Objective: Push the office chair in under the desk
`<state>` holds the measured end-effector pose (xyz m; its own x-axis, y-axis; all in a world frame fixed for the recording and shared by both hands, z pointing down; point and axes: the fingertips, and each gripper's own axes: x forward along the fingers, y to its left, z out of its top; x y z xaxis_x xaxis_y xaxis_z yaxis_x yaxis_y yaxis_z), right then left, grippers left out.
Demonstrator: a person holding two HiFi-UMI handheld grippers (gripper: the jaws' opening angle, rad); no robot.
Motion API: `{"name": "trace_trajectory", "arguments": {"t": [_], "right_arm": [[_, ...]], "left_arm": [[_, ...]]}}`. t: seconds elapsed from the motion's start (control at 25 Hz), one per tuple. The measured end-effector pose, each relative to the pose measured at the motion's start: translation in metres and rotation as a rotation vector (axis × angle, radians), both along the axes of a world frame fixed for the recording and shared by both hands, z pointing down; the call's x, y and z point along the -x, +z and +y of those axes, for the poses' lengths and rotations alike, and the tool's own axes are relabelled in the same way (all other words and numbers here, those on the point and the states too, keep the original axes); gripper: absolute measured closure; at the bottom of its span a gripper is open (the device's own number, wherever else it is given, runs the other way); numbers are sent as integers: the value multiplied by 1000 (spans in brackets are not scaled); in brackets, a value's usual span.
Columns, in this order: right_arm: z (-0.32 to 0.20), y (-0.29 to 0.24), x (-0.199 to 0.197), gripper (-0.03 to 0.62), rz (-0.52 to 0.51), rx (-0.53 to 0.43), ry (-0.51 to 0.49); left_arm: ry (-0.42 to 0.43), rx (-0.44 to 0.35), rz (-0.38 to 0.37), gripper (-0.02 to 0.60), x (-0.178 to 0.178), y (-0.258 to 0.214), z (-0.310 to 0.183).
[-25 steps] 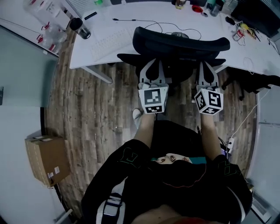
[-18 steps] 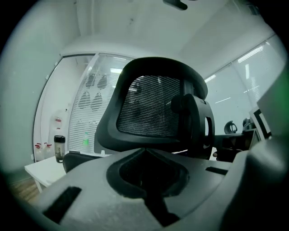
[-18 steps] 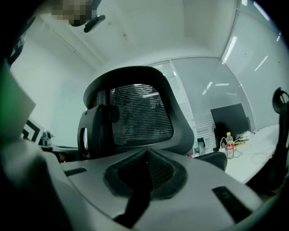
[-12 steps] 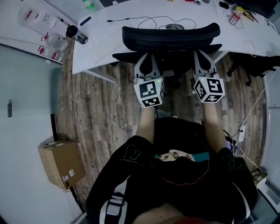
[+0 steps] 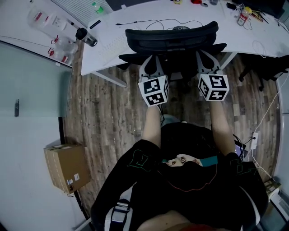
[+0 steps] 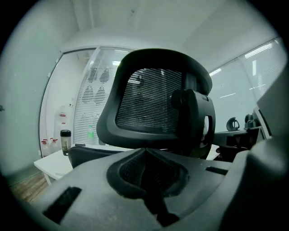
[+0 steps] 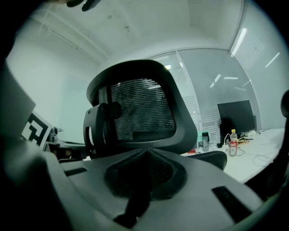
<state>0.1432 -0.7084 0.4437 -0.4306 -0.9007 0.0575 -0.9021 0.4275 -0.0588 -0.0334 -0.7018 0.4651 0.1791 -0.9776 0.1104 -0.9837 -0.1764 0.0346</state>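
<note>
the office chair (image 5: 170, 39) has rolled further under the desk (image 5: 140, 11). left gripper (image 5: 152, 63) and right gripper (image 5: 205, 58), jaws pressed together and empty, push its back; little travel seems left.

The office chair (image 5: 169, 40) stands ahead of me, close against the near edge of the counter (image 5: 246, 38), with its backrest toward me. My left gripper (image 5: 152, 61) and right gripper (image 5: 205, 57) sit side by side just behind the backrest. They seem to touch it, though I can't be sure. On the counter, left of the chair, lies a keyboard (image 5: 110, 45), with a tumbler (image 5: 85, 36) farther left. A cardboard box (image 5: 67, 167) rests on the floor (image 5: 104, 117), well to my left.
</note>
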Motion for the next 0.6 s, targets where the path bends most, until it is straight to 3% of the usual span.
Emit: {"name": "trace_trajectory", "arguments": {"t": [0.16,0.6], "right_arm": [[8,4,-5,589,8,19,3],[21,1,-17,591,39,26,12]], "left_arm": [[21,27,-19,574,-9,5,11],[38,-29,-12,574,-19,-19,22]]}}
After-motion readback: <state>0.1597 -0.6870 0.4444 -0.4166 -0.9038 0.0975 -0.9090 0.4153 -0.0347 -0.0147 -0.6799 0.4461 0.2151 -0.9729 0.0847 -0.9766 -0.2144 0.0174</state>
